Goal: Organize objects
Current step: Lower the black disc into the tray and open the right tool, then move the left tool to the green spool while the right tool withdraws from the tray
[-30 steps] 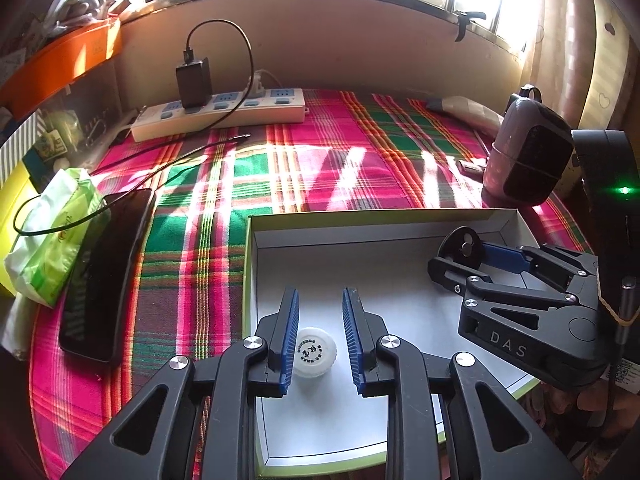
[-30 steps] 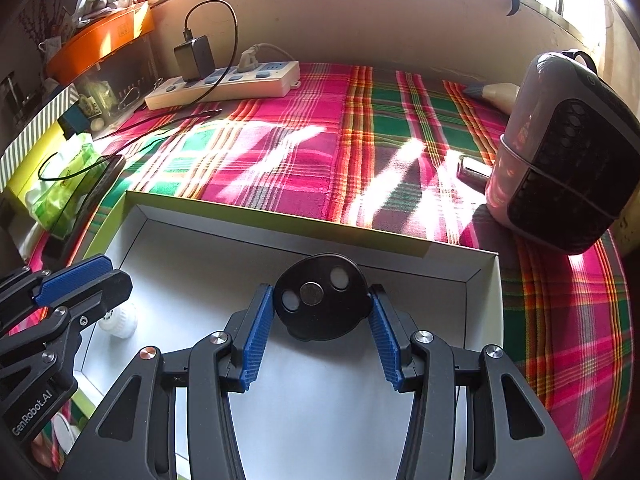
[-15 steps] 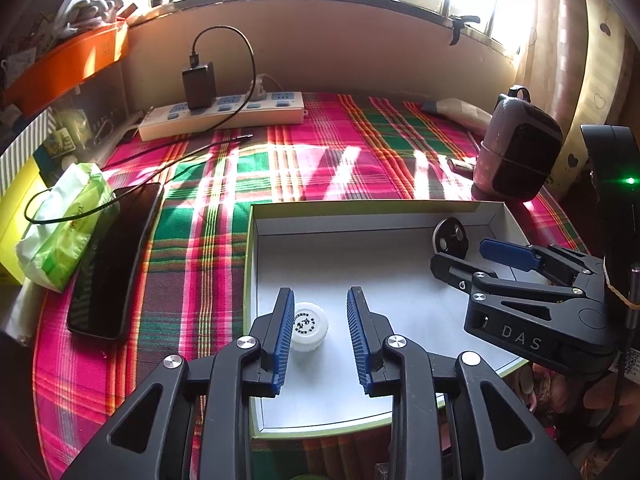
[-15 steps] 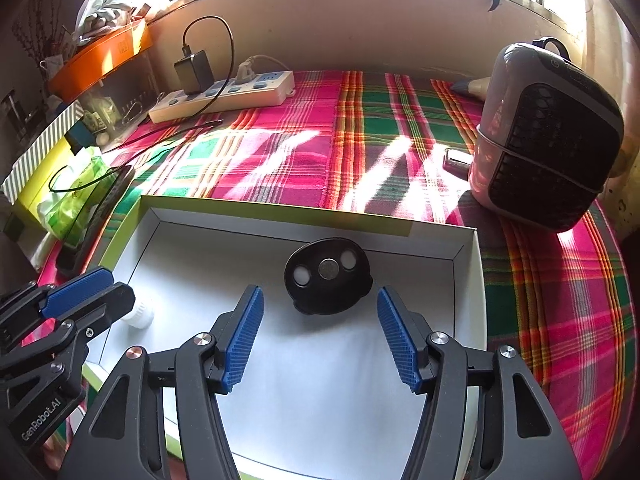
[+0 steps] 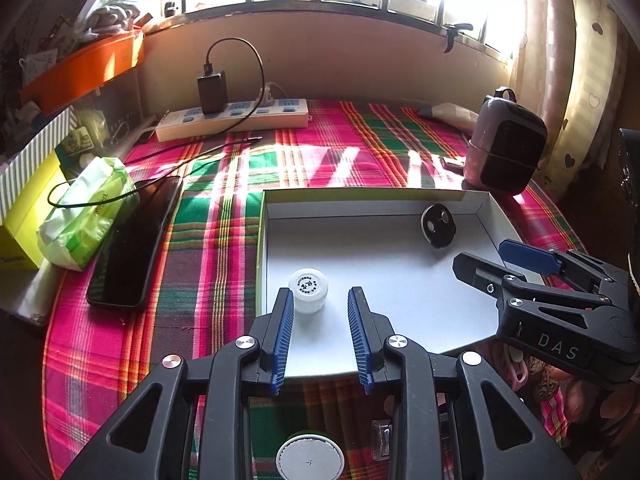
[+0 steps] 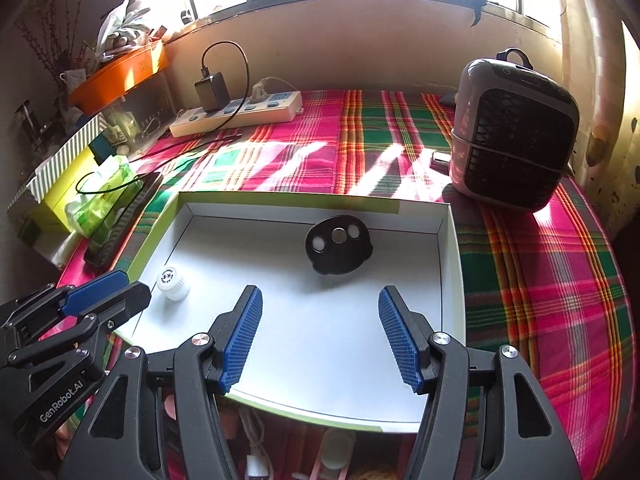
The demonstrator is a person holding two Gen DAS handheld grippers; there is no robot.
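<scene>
A shallow white tray [image 5: 360, 204] with a green outer rim lies on the plaid cloth. A small white capped bottle [image 5: 309, 290] stands near the tray's front left. A black round disc [image 5: 438, 226] with metal studs lies near the far right corner. My left gripper [image 5: 320, 294] is open over the tray's front edge, and the bottle sits just past its left fingertip, untouched. In the right wrist view my right gripper [image 6: 320, 294] is open and empty. The disc [image 6: 339, 244] lies free ahead of it, with the bottle [image 6: 172, 282] and left gripper [image 6: 134, 286] at left.
A power strip [image 5: 232, 118] with a black charger lies by the back wall. A dark phone [image 5: 132, 240], green tissue pack [image 5: 88, 216] and yellow box [image 5: 24, 216] lie left of the tray. A small fan heater [image 6: 516, 128] stands at the right. A white lid [image 5: 310, 458] shows below the table edge.
Both grippers drew back toward the tray's near edge. The right jaws spread and let go of the black disc, which stayed in the tray. The left jaws widened around the white bottle.
</scene>
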